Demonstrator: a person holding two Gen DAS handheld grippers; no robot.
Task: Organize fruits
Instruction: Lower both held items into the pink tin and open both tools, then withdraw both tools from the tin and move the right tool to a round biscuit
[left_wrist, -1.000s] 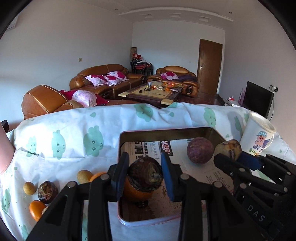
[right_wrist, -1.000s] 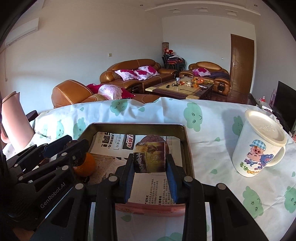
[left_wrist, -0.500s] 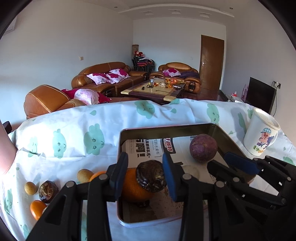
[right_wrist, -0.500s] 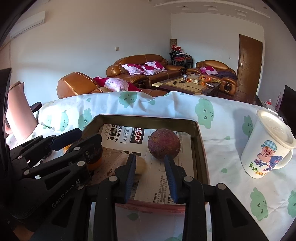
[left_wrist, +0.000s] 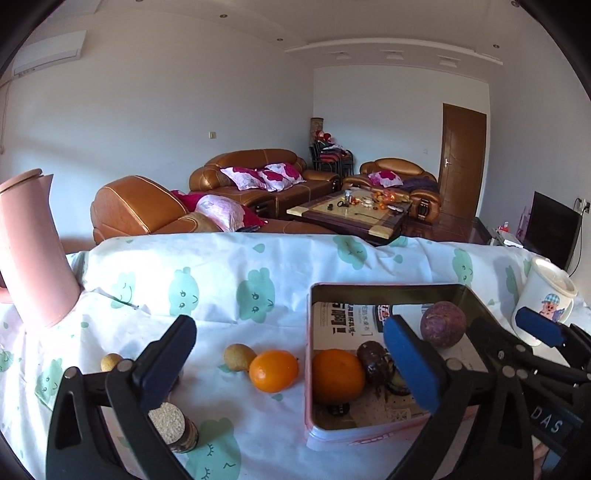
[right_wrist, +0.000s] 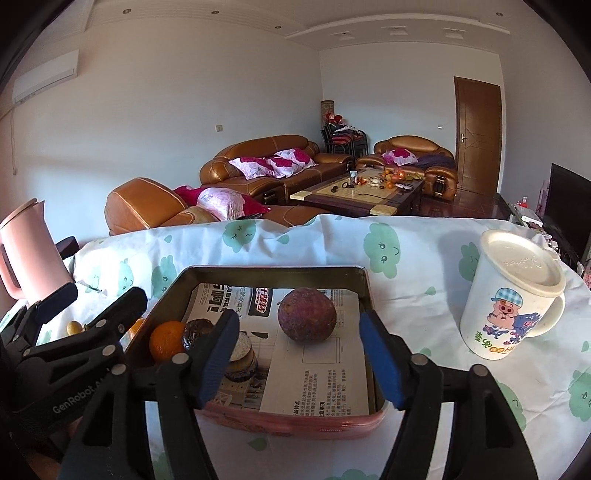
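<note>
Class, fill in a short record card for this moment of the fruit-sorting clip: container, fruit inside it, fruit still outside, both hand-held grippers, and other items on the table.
Container: pink-rimmed tin, lined with newspaper
Fruit inside: purple passion fruit, orange, dark wrinkled fruit, cut half fruit
Fruit outside: second orange, small yellow-brown fruit, another small one, cut piece, all left of the tin
Left hand-held gripper: open, jaws just opened, holds nothing
Right hand-held gripper: open, jaws just opened, holds nothing
Other items: lidded cartoon mug, pink jug
</note>
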